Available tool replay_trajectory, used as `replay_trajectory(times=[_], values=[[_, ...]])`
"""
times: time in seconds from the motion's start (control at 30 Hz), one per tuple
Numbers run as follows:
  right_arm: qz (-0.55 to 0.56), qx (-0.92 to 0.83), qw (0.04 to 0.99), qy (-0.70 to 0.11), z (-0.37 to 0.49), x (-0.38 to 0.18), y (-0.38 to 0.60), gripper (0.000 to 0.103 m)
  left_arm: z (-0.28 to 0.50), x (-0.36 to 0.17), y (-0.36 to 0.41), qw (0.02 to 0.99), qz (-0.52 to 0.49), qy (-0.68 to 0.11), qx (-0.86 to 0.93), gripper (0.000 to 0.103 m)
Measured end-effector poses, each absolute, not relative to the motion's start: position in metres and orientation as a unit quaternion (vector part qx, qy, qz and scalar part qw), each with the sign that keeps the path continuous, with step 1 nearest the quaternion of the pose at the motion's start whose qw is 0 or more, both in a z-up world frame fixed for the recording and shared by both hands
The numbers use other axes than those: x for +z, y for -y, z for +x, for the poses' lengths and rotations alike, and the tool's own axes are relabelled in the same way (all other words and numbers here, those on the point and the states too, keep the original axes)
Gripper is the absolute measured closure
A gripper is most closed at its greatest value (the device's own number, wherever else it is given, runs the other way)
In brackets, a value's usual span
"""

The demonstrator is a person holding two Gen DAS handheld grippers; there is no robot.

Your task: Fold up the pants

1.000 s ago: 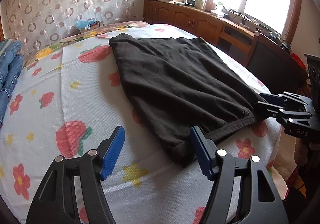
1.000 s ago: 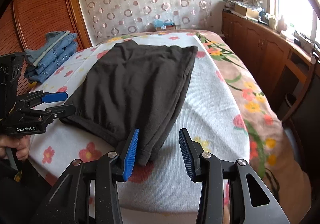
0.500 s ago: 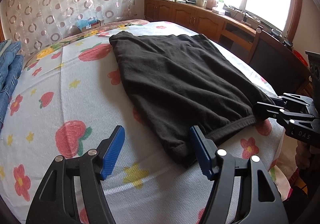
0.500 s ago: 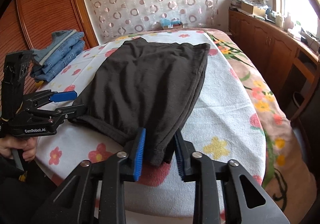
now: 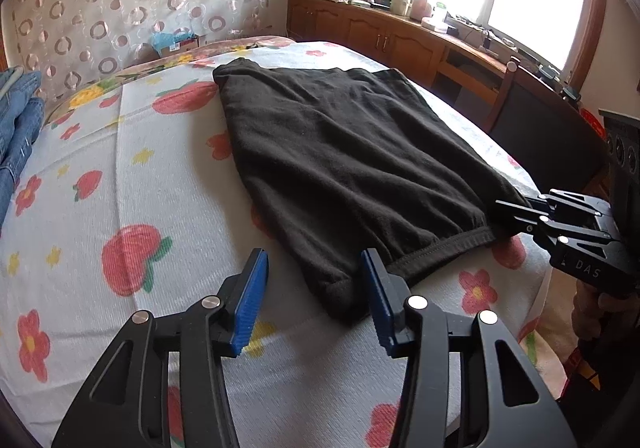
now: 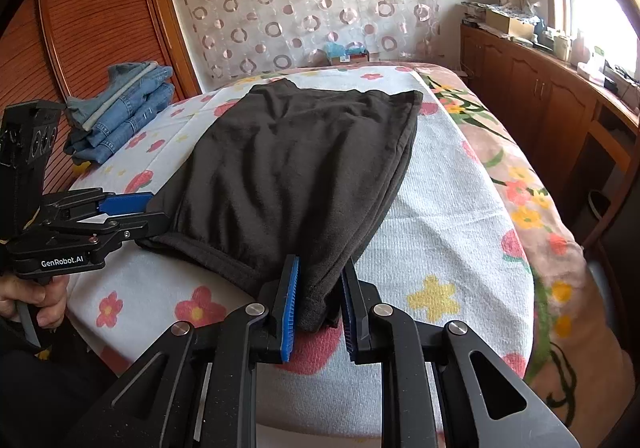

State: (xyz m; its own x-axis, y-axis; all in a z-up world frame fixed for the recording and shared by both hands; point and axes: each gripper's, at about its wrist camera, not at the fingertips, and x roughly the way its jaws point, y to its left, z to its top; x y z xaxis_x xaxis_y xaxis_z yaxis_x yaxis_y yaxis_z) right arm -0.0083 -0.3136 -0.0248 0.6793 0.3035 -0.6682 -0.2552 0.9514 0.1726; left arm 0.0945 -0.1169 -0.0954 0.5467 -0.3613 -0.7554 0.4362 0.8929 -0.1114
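Observation:
Dark brown pants (image 5: 348, 155) lie flat on the flowered bed cover (image 5: 120, 175), folded lengthwise, with the near end toward me. My left gripper (image 5: 316, 288) is open, its jaws on either side of the near left corner of the pants. My right gripper (image 6: 318, 300) is shut on the near right corner of the pants (image 6: 296, 175). The right gripper shows in the left wrist view (image 5: 508, 215) at the pants' edge. The left gripper shows in the right wrist view (image 6: 156, 213), one jaw over the cloth edge.
Folded blue jeans (image 6: 120, 111) lie at the far left of the bed. A wooden cabinet (image 6: 540, 95) with clutter runs under the window on the right. A dark chair (image 5: 540, 127) stands beside the bed. A wooden wardrobe (image 6: 88, 27) is at the left.
My right gripper has moved forward and closed on the near right corner of the pants. My left gripper has narrowed a little around the near left corner.

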Motion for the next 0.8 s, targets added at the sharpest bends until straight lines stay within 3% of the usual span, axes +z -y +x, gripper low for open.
replay_trajectory(times=[0.2,0.27,0.4,0.5,0.57,0.8], values=[[0.033,0.153,0.917,-0.368,-0.009,-0.025,0.313,0.084,0.094,-0.095,0.115,0.877,0.029,-0.418,-0.234,0.054],[0.033,0.153,0.917,-0.367,-0.01,-0.026,0.313,0.084,0.094,-0.096,0.116,0.876,0.024,-0.417,-0.242,0.058],[0.035,0.153,0.917,-0.366,-0.009,-0.026,0.312,0.084,0.094,-0.096,0.119,0.876,0.023,-0.412,-0.249,0.084],[0.036,0.154,0.917,-0.366,-0.009,-0.026,0.313,0.085,0.091,-0.095,0.121,0.879,0.028,-0.405,-0.248,0.093],[0.038,0.16,0.916,-0.367,-0.009,-0.026,0.313,0.093,0.09,-0.091,0.12,0.882,0.024,-0.399,-0.25,0.095],[0.039,0.182,0.926,-0.33,-0.009,0.004,0.31,0.095,0.085,-0.053,0.11,0.9,0.015,-0.358,-0.248,0.096]])
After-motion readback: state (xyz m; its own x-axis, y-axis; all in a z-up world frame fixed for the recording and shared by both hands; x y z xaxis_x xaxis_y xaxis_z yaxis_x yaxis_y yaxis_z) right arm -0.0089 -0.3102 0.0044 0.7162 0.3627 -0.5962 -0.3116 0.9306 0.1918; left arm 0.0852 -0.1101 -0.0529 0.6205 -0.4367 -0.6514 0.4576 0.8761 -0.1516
